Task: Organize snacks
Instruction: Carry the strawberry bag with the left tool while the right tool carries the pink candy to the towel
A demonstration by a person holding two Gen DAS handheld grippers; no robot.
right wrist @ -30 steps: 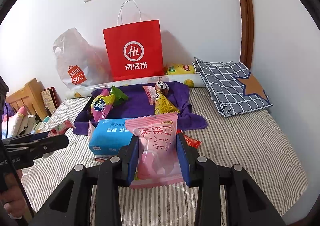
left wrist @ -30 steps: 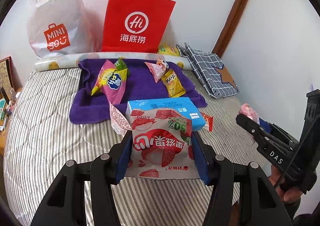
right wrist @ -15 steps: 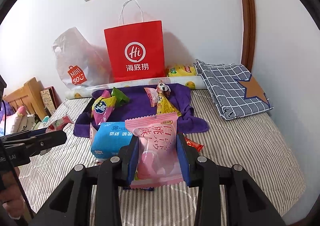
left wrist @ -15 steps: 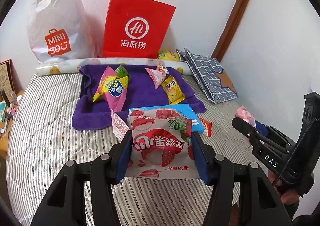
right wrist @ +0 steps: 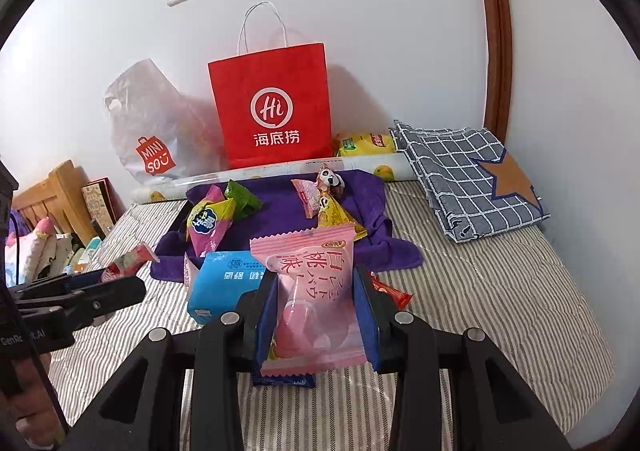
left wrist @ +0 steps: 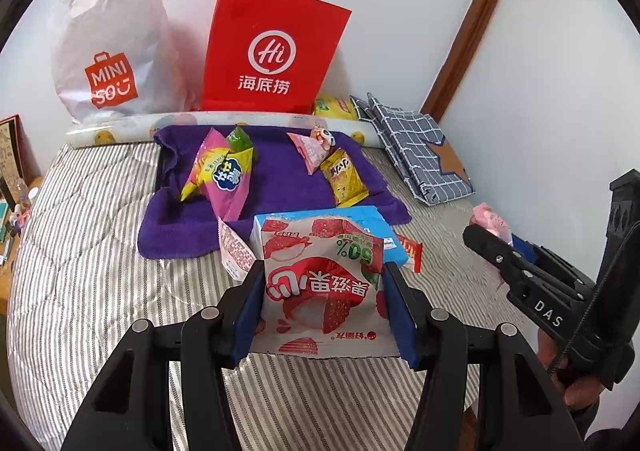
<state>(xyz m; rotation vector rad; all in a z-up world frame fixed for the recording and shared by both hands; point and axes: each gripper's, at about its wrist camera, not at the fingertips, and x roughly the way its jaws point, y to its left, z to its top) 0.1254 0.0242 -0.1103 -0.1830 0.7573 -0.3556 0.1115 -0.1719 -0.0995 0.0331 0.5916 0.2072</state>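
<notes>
Your left gripper point(left wrist: 324, 307) is clamped on a strawberry snack pack point(left wrist: 320, 291), held above the near striped bedding, and your right gripper point(right wrist: 316, 315) is closed narrower on a pink peach packet point(right wrist: 312, 291). By the look of it you are midway: several snacks already lie on the purple towel point(left wrist: 280, 179) further back, while a blue box point(right wrist: 220, 287) and a small red wrapper point(right wrist: 390, 291) sit loose just in front of it, so those, plus your two packs, seem left to place. The towel's middle is bare and offers room. The red paper bag point(left wrist: 272, 51) stands at the far wall; the bed's right side near the checked cushion point(right wrist: 468, 175) is free.
</notes>
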